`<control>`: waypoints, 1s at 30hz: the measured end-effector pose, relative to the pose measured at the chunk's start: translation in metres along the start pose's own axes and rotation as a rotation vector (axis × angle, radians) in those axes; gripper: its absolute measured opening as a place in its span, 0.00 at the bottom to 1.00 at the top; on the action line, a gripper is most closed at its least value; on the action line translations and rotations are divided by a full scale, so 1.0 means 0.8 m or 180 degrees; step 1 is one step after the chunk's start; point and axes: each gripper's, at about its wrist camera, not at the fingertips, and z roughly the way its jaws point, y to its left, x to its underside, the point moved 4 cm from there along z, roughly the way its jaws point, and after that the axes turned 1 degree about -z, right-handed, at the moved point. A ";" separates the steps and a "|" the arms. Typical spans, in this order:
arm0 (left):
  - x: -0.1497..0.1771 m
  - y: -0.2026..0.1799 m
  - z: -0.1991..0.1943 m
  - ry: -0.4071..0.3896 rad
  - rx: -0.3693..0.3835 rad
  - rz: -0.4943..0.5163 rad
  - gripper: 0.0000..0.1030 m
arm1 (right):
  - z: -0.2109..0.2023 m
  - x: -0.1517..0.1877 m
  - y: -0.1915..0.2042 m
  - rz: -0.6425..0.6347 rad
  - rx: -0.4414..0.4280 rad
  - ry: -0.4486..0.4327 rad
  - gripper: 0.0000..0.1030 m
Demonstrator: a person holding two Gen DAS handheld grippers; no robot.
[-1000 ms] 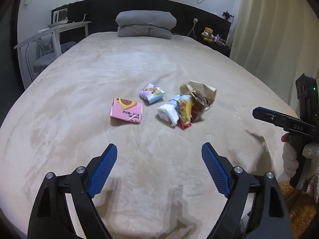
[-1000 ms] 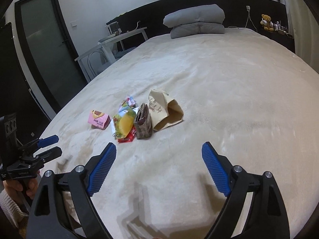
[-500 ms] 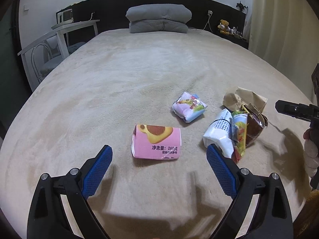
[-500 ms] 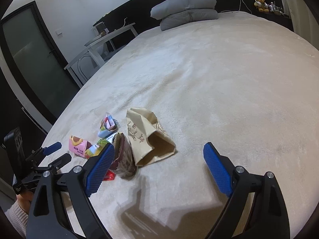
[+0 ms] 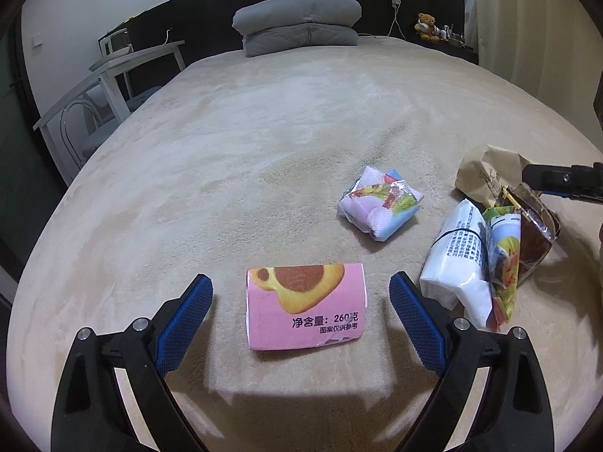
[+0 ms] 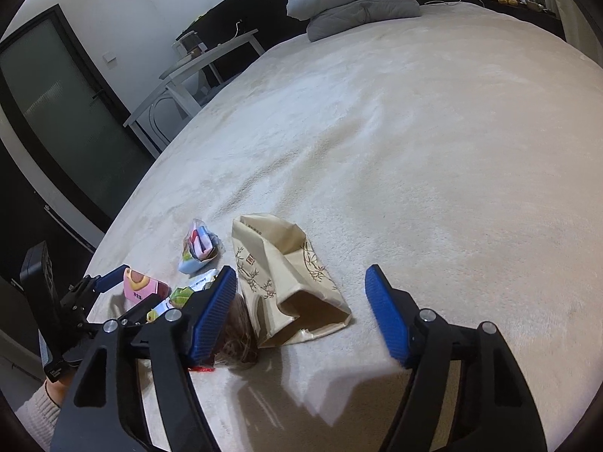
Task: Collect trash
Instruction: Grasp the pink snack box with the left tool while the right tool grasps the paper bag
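Jaws of both grippers spread wide: left gripper (image 5: 300, 293) straddles a flat pink box (image 5: 304, 306), right gripper (image 6: 300, 293) a crumpled paper bag (image 6: 290, 278).

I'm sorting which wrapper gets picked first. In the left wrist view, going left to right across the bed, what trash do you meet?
pink box → pastel wrapper bundle → white packet → green and yellow wrapper → dark brown wrapper. The paper bag lies behind the last three, so I leave it out.

Left wrist: low over bed (image 5: 301, 132), facing pillows (image 5: 297, 22), close to pink box (image 5: 305, 305).
Right wrist: low, close to paper bag (image 6: 286, 282).
Shared: trash pile, pillows.
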 end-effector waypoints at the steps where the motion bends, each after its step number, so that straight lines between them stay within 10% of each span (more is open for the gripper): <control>1: 0.001 -0.003 0.002 0.0022 -0.0017 0.0038 0.89 | 0.002 0.001 0.000 -0.0004 0.0003 0.0007 0.64; 5: 0.005 -0.006 0.012 0.0137 -0.0105 0.0121 0.61 | 0.007 0.004 0.003 -0.0075 0.0043 0.0080 0.45; 15: 0.003 0.005 -0.006 0.0013 -0.0024 -0.0025 0.60 | -0.013 0.004 0.002 -0.0140 0.0172 -0.0047 0.23; 30: 0.009 -0.010 -0.063 -0.0205 0.0183 -0.0158 0.60 | -0.080 0.028 0.000 -0.0136 0.0298 -0.0263 0.18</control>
